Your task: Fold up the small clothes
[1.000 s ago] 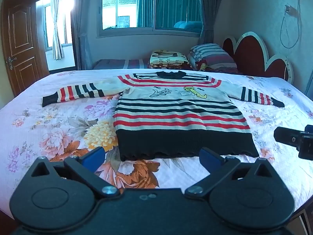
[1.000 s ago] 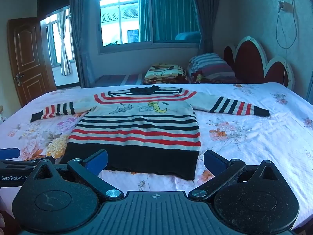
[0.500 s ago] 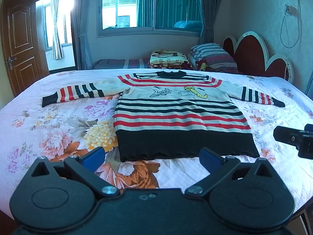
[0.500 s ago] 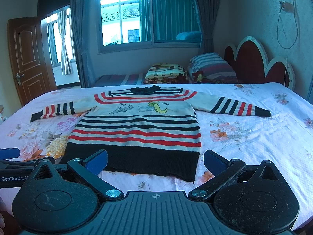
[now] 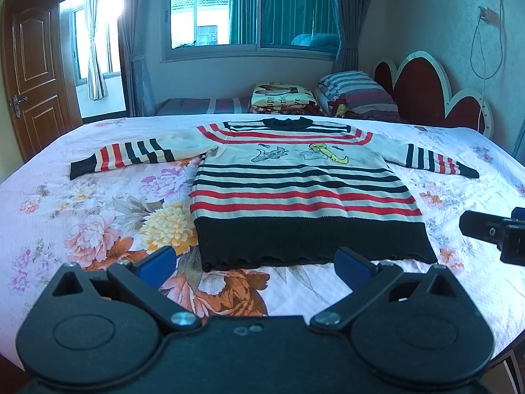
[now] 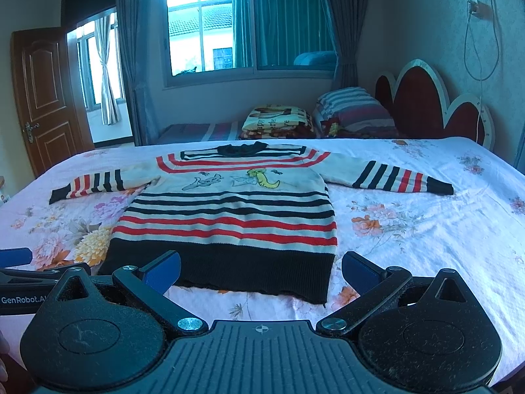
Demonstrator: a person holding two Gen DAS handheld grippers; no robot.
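Note:
A small striped sweater (image 5: 295, 193) (image 6: 229, 216) lies flat and face up on the floral bedsheet (image 5: 82, 216), sleeves spread out to both sides, black hem toward me. My left gripper (image 5: 254, 261) hovers just short of the hem, open, nothing between its blue pads. In the right wrist view my right gripper (image 6: 261, 267) hangs open over the hem's right part, also holding nothing. Part of the right gripper shows as a black piece at the right edge of the left wrist view.
Folded blanket (image 5: 282, 98) and striped pillow (image 5: 357, 90) lie at the far side by the red headboard (image 5: 423, 88). A wooden door (image 5: 29, 72) stands left. Bare sheet (image 6: 426, 229) surrounds the sweater.
The right gripper's view has risen and edged slightly forward over the hem. The left gripper has barely moved.

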